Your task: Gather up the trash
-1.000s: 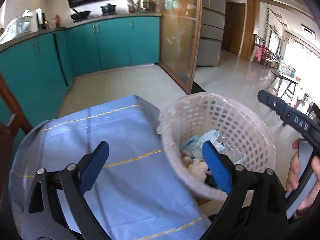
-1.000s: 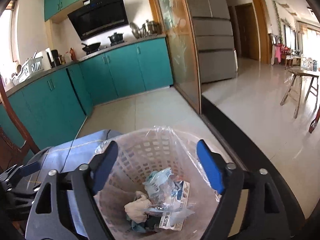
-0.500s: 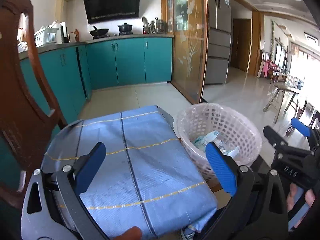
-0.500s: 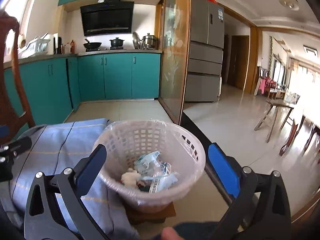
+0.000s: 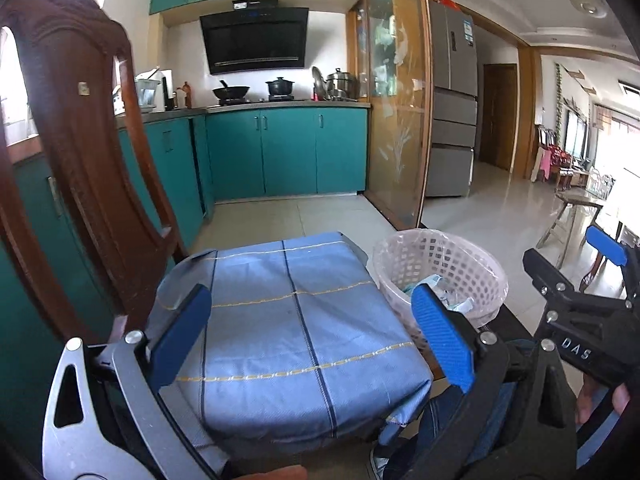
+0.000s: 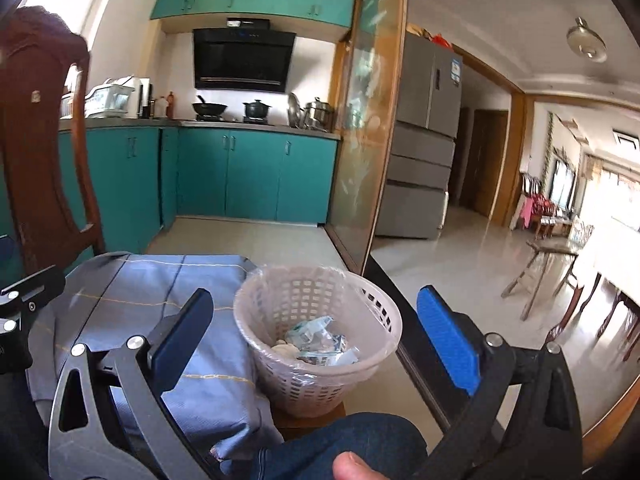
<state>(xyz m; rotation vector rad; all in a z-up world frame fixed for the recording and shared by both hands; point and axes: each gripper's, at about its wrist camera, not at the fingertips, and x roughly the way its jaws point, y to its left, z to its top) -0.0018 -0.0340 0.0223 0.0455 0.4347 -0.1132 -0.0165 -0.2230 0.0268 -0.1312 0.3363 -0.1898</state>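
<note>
While we hold both grippers wide apart and empty, the basket (image 6: 316,336) keeps crumpled trash (image 6: 320,340), probably wrappers. Left gripper (image 5: 308,332) hovers above the blue cloth (image 5: 288,320); right gripper (image 6: 316,332) faces the basket.

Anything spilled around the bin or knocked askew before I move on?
Nothing stands out. The basket stands upright beside the blue cloth, its liner in place and the trash inside. No litter shows on the cloth or the visible floor. Both grippers are open and empty.

both wrist cameras look forward and slightly down, sharing the basket (image 5: 440,268) and blue-clothed table (image 6: 132,300) nearby.
</note>
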